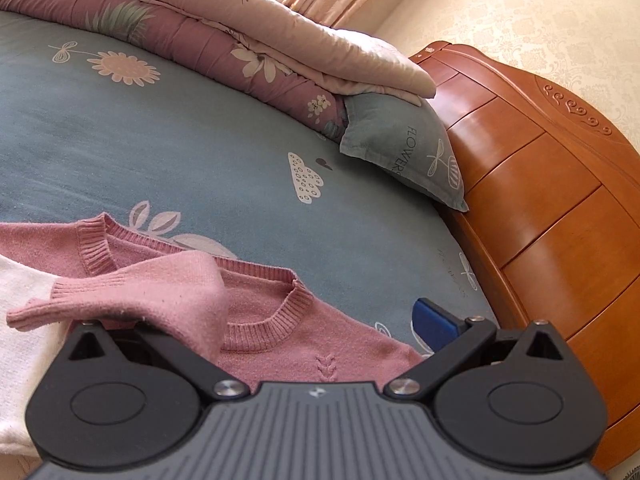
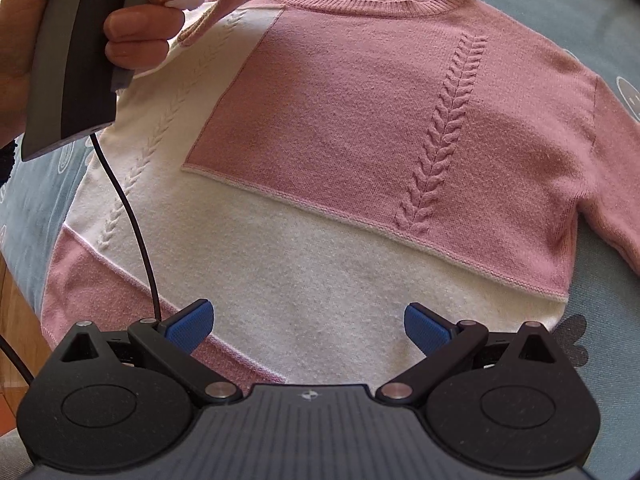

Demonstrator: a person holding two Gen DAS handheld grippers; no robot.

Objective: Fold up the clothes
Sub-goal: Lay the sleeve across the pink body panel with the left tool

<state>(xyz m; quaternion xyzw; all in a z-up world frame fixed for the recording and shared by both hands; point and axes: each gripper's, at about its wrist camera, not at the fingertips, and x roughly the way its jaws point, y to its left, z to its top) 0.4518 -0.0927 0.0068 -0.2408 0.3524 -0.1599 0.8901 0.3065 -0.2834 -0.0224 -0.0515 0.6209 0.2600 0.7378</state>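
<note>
- Lying flat on the blue bedsheet (image 1: 120, 152), the pink-and-white sweater (image 2: 320, 128) faces up
- Left gripper (image 1: 280, 320) fingers spread wide, sleeve (image 1: 176, 292) draped over one
- Right gripper (image 2: 308, 324) hovers above the hem, fingers apart

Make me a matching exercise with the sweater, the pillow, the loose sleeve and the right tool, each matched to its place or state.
1. pink-and-white knit sweater
2. grey-blue printed pillow
3. pink knit sleeve
4. right tool

A. open, over the white hem panel
B. under the folded floral quilt
C. spread flat on the blue bedsheet
D. draped over the left tool

Pairs: 1C, 2B, 3D, 4A
</note>
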